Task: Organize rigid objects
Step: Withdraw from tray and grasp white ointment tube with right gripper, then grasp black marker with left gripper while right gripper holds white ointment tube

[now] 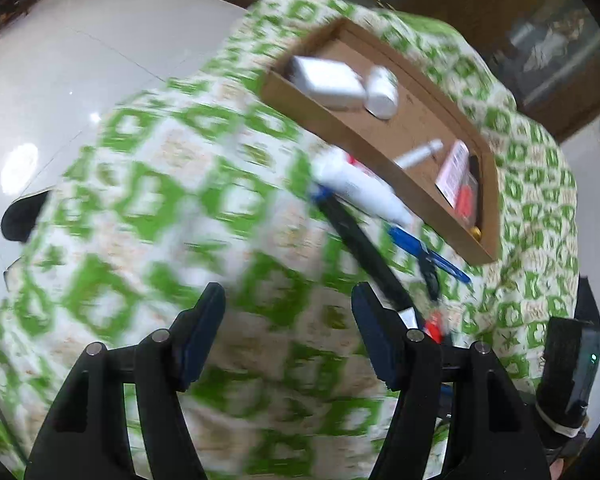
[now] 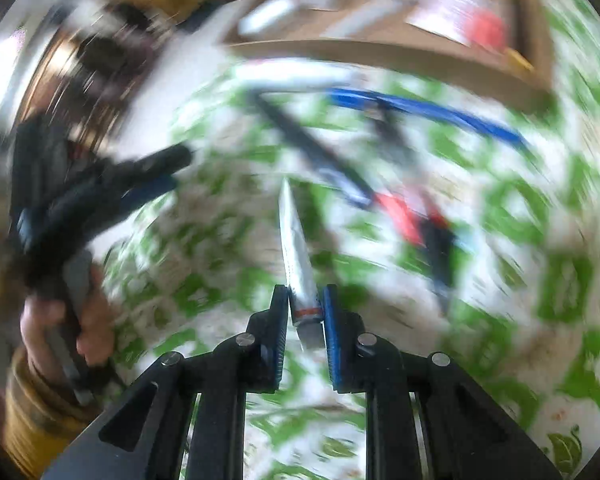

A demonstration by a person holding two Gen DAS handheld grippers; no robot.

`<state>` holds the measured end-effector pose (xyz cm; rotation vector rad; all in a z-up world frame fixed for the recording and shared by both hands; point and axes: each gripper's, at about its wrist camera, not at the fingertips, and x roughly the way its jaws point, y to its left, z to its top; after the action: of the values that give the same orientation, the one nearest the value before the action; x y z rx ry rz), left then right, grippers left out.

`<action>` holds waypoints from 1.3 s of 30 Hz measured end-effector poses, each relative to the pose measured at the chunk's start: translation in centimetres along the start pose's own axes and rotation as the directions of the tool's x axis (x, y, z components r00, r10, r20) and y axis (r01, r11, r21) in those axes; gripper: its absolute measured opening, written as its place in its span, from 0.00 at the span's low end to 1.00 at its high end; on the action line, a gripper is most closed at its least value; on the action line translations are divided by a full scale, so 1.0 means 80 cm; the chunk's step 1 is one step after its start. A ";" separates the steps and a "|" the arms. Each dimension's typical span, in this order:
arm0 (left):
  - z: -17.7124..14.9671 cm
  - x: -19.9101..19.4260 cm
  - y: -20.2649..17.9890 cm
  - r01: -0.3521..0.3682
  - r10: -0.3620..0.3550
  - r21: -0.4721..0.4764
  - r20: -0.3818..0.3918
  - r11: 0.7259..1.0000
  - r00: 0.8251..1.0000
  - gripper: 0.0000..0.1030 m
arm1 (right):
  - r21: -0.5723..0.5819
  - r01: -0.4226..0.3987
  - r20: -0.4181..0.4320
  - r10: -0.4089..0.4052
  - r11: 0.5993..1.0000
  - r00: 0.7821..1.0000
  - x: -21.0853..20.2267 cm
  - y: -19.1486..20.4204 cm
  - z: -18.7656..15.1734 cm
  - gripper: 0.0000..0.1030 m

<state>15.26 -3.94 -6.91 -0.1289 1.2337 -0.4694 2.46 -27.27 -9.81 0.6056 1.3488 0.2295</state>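
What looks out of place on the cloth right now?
Several items lie loose outside the cardboard tray: a white tube, a black stick and a blue tool, crisscrossed on the green cloth. Both views are motion-blurred. Nothing looks spilled or broken.

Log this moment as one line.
left gripper: open, empty | right gripper: shut on silver pen | cardboard tray: partly filled
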 end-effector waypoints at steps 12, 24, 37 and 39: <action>0.023 0.067 -0.068 -0.082 0.078 -0.031 -0.106 0.996 0.991 0.52 | 0.043 0.001 -0.020 0.000 0.999 1.000 0.009 0.001 -0.002 0.15; 0.033 0.016 -0.026 -0.051 0.054 0.021 -0.148 0.998 0.988 0.00 | 0.022 0.026 -0.024 -0.025 0.999 0.999 0.007 0.005 -0.008 0.15; 0.028 0.068 -0.069 0.027 -0.040 -0.101 -0.131 0.995 0.991 0.27 | 0.061 0.033 0.038 -0.035 0.998 0.999 -0.012 0.006 -0.026 0.14; 0.029 0.075 -0.067 0.024 -0.041 -0.131 -0.130 0.991 0.991 0.28 | 0.052 0.039 0.018 -0.040 0.998 0.999 -0.005 0.007 -0.026 0.14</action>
<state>17.44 -11.60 -9.53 -0.2312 1.3943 -0.4312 0.46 -26.41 -9.38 0.6222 1.3506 0.1568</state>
